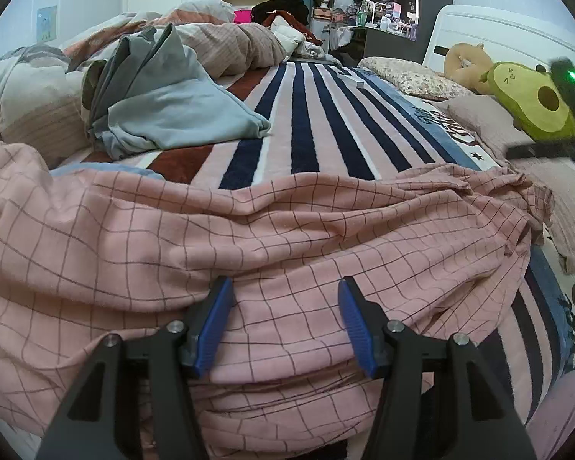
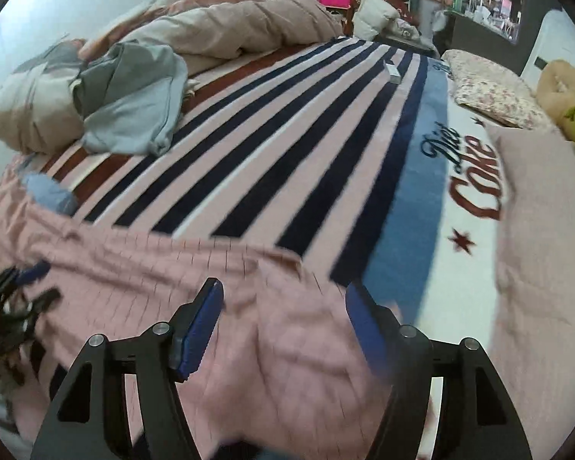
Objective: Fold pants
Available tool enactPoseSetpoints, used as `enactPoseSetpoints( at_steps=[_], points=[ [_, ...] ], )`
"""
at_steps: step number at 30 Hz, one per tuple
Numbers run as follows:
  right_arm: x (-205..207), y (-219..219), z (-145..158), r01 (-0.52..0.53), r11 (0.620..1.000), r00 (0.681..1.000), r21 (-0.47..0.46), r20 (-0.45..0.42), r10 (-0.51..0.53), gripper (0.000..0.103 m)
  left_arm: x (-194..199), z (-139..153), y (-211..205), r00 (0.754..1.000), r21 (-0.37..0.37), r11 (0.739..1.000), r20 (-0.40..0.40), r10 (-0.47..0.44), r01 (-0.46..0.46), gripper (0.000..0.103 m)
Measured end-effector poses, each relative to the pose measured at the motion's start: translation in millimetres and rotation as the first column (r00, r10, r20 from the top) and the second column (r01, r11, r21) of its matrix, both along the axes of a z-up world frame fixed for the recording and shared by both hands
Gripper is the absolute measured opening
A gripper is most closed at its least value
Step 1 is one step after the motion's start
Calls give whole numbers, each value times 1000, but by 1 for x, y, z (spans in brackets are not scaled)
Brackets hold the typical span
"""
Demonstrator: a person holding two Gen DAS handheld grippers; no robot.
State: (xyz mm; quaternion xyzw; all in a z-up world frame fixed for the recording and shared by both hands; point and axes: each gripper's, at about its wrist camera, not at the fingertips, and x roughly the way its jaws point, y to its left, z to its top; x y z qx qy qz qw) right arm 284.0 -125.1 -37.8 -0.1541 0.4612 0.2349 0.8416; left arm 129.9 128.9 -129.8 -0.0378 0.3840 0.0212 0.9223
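Observation:
The pink checked pants (image 1: 272, 237) lie rumpled across the near edge of the bed, on a striped blanket (image 1: 310, 115). My left gripper (image 1: 285, 306) is open, its blue pads apart just above the cloth, holding nothing. In the right wrist view the pants (image 2: 195, 268) look blurred. My right gripper (image 2: 283, 306) is open over their right end, holding nothing. The right gripper also shows at the right edge of the left wrist view (image 1: 571, 115). The left gripper shows at the left edge of the right wrist view (image 2: 19, 291).
A pile of grey-blue clothes (image 1: 165, 99) lies at the back left of the striped blanket. A bunched duvet (image 1: 226, 38) is behind it. Pillows (image 2: 540, 222) and an avocado plush toy (image 1: 529, 103) sit on the right by the headboard. A small white box (image 2: 393, 73) lies far back.

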Motion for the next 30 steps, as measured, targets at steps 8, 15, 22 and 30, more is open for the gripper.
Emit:
enactPoseSetpoints(
  at_steps=[8, 15, 22, 30],
  points=[
    [-26, -35, -30, 52, 975, 998, -217, 35, -46, 61, 0, -1, -1, 1000, 13, 1000, -1, 8, -8, 53],
    [7, -41, -26, 148, 963, 977, -224, 187, -106, 1, 1, -1, 0, 1000, 17, 1000, -4, 10, -10, 53],
    [46, -41, -23, 225, 948, 953, -226, 253, -166, 2, 3, -2, -1, 1000, 30, 999, -5, 14, -14, 53],
    [43, -57, -6, 287, 957, 939, -43, 212, -272, 28, -17, 34, 18, 989, -29, 997, 130, 73, -69, 66]
  ],
)
